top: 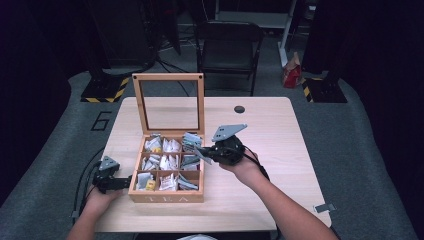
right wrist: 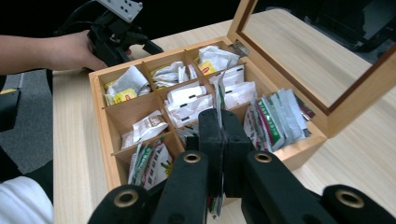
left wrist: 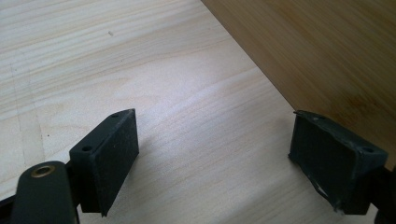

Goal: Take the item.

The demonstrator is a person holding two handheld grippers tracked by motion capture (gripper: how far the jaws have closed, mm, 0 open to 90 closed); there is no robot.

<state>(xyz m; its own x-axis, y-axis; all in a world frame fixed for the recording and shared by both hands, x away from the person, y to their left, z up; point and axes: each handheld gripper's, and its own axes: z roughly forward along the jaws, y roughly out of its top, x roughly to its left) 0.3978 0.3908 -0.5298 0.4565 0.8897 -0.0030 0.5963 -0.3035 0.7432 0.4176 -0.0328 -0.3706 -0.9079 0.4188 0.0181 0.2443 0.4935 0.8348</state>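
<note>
Jaws of your right gripper (right wrist: 223,135) are clamped flat on a tea sachet (right wrist: 219,100), held edge-up just above the right-hand compartments of the tea box (top: 166,195). This looks like the lifting-out step: the sachet is pinched but sits low over the box, so your next move calls for a clean rise clear of the dividers and of the upright lid (top: 169,102). Your right wrist reaches in from the box's right side, gripper angled toward it. Farther off, your left gripper (left wrist: 215,154) rests on the table (left wrist: 140,56) beside the box's left wall, jaws spread wide and empty.
</note>
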